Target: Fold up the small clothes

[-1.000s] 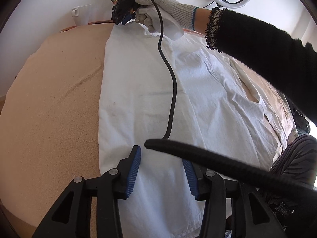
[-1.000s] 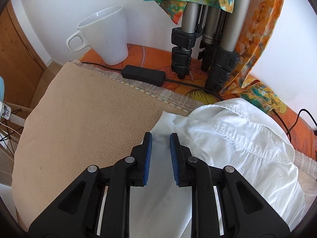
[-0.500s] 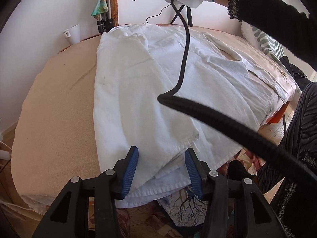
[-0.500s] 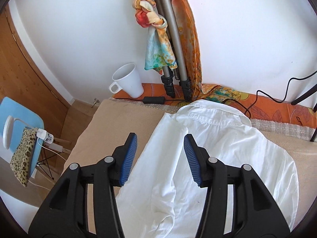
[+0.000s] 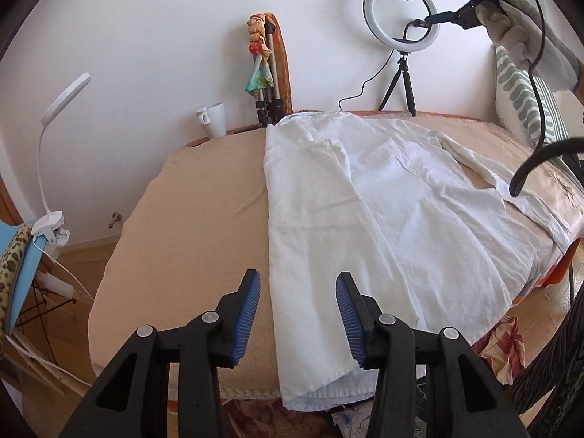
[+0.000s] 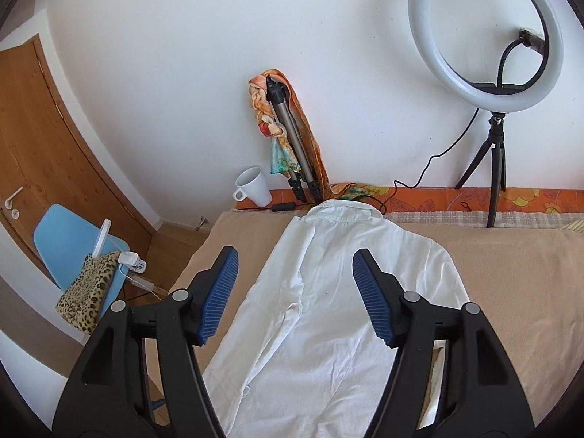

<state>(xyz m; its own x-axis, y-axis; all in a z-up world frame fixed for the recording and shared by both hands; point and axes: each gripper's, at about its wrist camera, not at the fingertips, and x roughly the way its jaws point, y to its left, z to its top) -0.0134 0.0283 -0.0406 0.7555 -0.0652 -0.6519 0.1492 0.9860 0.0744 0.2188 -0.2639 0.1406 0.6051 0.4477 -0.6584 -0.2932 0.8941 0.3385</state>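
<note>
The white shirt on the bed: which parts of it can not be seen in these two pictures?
- Hem of the white shirt: in the right wrist view, cut off by the bottom edge and covered by the right gripper.
- Right sleeve: in the right wrist view, hidden behind the gripper's right finger.
- Layers under the folded left side: covered by the cloth itself, both views.
- Front of the shirt: faces down on the bed.
</note>
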